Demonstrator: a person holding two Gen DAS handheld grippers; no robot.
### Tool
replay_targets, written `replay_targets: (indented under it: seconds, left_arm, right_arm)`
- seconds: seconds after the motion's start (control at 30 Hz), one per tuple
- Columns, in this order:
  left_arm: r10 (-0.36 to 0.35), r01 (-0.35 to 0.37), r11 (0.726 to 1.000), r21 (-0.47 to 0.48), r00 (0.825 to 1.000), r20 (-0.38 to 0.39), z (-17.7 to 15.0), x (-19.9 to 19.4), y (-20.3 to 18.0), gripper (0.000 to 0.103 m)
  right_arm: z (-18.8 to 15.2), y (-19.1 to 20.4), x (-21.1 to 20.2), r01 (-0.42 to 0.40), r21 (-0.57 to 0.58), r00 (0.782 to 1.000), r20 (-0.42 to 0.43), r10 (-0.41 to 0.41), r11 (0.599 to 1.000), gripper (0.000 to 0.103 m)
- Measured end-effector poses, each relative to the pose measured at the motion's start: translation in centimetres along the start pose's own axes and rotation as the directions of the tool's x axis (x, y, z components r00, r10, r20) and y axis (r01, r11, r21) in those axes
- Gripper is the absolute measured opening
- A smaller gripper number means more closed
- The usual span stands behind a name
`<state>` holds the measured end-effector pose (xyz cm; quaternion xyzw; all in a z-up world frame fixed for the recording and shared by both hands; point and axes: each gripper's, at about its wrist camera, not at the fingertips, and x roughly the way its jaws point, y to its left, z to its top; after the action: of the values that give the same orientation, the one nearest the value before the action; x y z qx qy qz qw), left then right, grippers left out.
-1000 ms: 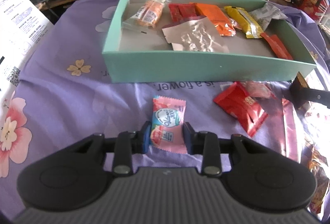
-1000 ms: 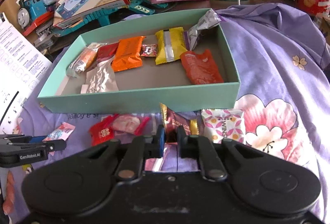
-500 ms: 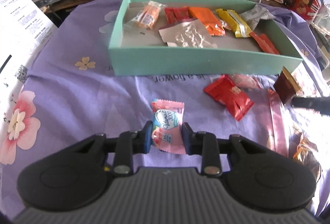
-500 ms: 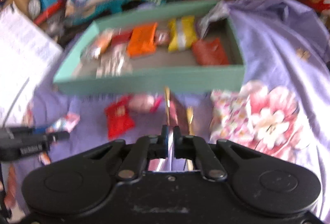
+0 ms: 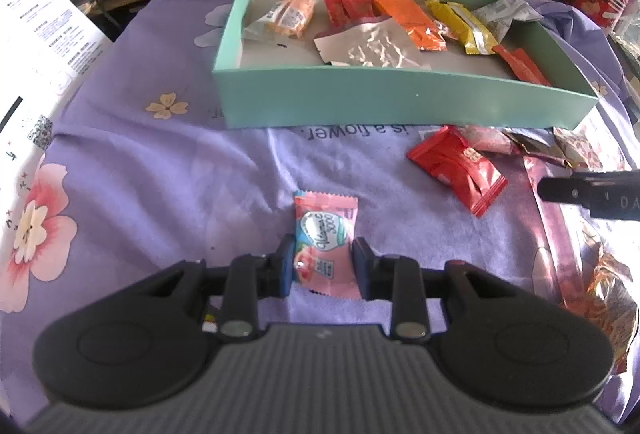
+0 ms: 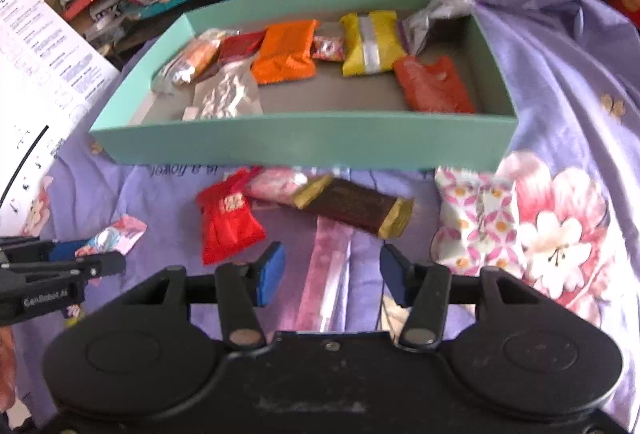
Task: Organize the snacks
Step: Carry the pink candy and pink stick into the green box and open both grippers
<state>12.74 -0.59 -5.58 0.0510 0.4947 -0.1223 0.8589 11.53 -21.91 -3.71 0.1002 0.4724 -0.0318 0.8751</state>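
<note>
Your left gripper is pinching one pink candy packet, its fingers pressing the packet's two long edges while it is sitting on the purple flowered cloth. That packet is lying in front of the teal box, well apart from its near wall.

Your right gripper is spreading its fingers. Nothing is being held between them; only a shiny pink strip on the cloth is showing through the gap. One brown bar with gold ends is lying flat just beyond the fingertips, close to the box's near wall and touching neither finger.

Around that bar you are seeing one red packet to its left, one pale pink packet touching the bar's far end, and one white packet with a pink flower print to its right. That is making four loose snacks in front of the right gripper, five with the candy.

Inside the box, eight are showing: one clear packet with orange contents, one dark red, one silver foil, one orange, one small red-and-white, one yellow, one grey foil leaning on the far right corner, and one red-orange.
</note>
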Motion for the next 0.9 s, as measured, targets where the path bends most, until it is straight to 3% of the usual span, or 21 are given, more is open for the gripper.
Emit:
replay_targets:
  seconds: [0.1,0.17,0.3,0.33,0.57,0.9]
  left_arm:
    - [-0.006,0.006,1.0,-0.003,1.0,-0.019,-0.1,0.7,0.1,0.029]
    - [-0.005,0.005,1.0,-0.008,1.0,-0.012,-0.2,0.9,0.1,0.029]
    - [-0.004,0.004,1.0,-0.011,1.0,-0.006,-0.2,1.0,0.0,0.029]
    - [-0.005,0.005,1.0,-0.012,1.0,-0.006,-0.2,1.0,0.1,0.027]
    - [-0.023,0.024,1.0,-0.018,0.999,0.047,-0.2,-1.9,0.3,0.026]
    - [-0.061,0.065,0.998,-0.02,0.983,0.173,1.7,-8.2,0.0,0.026]
  right_arm:
    - [-0.9,0.0,0.1,-0.016,0.003,0.998,-0.058,0.016,1.0,0.053]
    - [-1.7,0.4,0.3,0.007,-0.026,0.998,-0.061,-0.008,1.0,0.047]
    - [-2.2,2.2,0.5,0.055,-0.122,0.998,-0.019,-0.058,0.991,0.019]
    - [-2.1,2.7,0.5,0.064,-0.134,0.998,-0.02,-0.067,0.989,0.017]
    - [-1.6,4.2,-1.1,-0.018,-0.107,1.0,-0.009,0.017,0.994,0.016]
    - [1.1,3.6,-5.8,-0.056,-0.076,0.993,0.1,0.063,0.996,0.016]
